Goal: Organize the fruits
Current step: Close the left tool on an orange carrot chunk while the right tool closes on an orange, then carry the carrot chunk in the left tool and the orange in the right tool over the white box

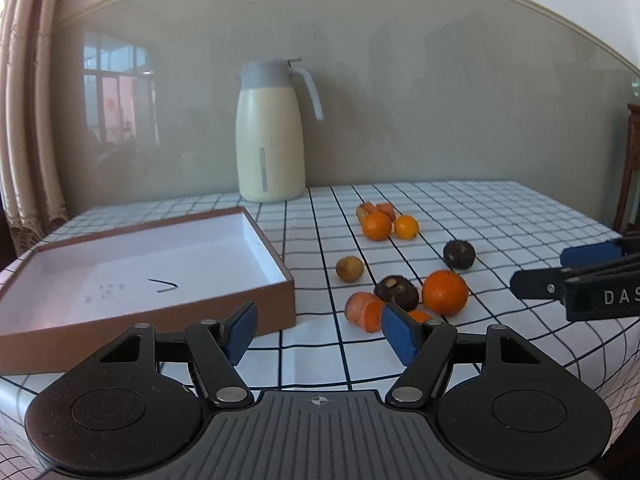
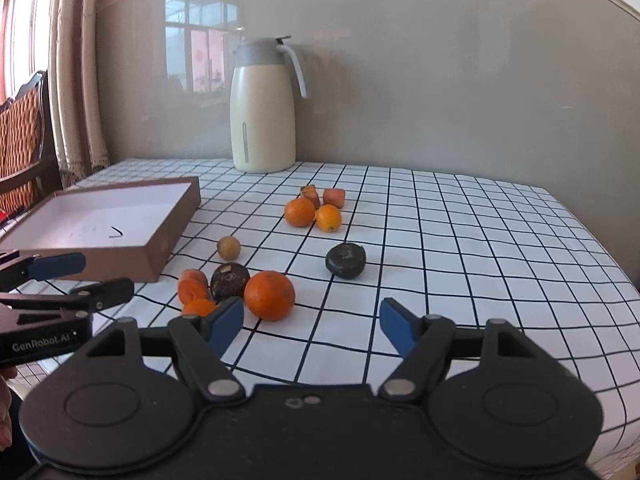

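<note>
Fruit lies scattered on the checked tablecloth. A near cluster holds a large orange (image 1: 445,293) (image 2: 269,295), a dark brown fruit (image 1: 397,289) (image 2: 229,281) and carrot-coloured pieces (image 1: 364,311) (image 2: 193,286). A small tan fruit (image 1: 349,269) (image 2: 229,247) and a second dark fruit (image 1: 459,255) (image 2: 345,260) lie apart. Farther back sit two small oranges (image 1: 377,225) (image 2: 299,212) with more orange pieces. My left gripper (image 1: 320,330) stands open just short of the near cluster, nothing between its blue pads. My right gripper (image 2: 311,326) is open too, empty, right of the large orange.
An empty brown box with a white inside (image 1: 289,280) (image 2: 176,236) lies left of the fruit. A cream jug (image 1: 270,132) (image 2: 262,108) stands at the back against the wall. A wooden chair (image 2: 24,140) and curtain are at the far left.
</note>
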